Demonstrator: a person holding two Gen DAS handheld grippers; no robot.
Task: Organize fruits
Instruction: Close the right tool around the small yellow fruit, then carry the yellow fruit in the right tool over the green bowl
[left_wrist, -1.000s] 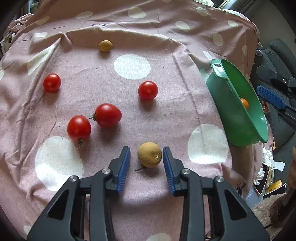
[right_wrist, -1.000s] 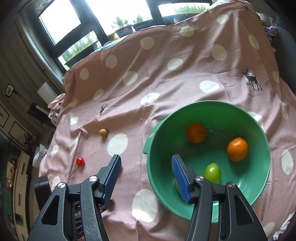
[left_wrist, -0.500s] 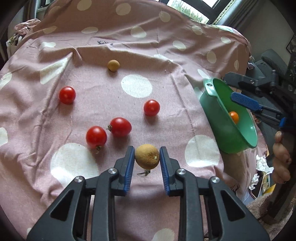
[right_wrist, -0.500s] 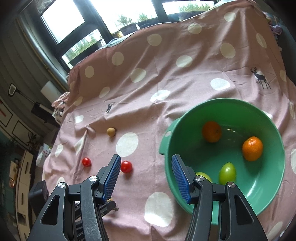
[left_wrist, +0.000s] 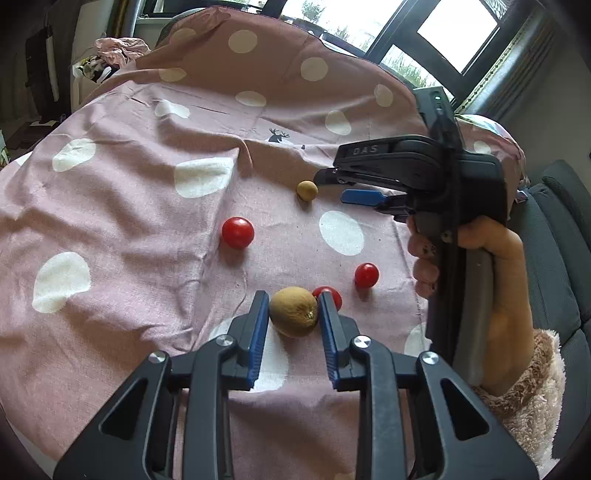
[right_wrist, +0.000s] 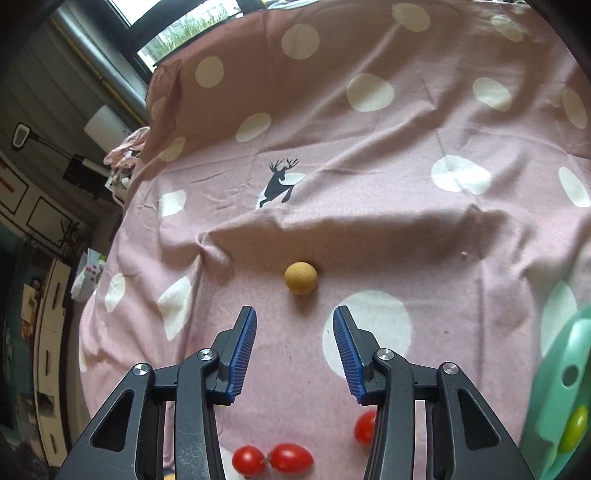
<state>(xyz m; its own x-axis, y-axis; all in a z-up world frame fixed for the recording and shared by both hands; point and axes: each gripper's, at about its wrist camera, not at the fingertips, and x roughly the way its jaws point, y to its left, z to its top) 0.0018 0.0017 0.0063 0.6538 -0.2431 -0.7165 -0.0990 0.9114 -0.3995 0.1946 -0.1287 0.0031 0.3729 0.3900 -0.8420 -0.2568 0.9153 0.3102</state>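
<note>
Left tongs (left_wrist: 293, 314) grip brown fruit (left_wrist: 293, 312); right tongs (right_wrist: 293, 332) closing, empty, over pink dotted cloth (right_wrist: 369, 221), window (left_wrist: 454, 33) behind.

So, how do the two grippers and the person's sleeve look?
Both grippers, left gripper and right gripper, have black plastic frames with silver screws and ribbed blue pads. The right one carries white "DAS" lettering and a grey handle. The sleeve is fluffy pink-beige fleece.

A brown round fruit (left_wrist: 293, 312) sits clamped between the left fingers (left_wrist: 258, 325); a smaller tan fruit (right_wrist: 301, 277) lies just ahead of the right fingers (right_wrist: 242, 345).
</note>
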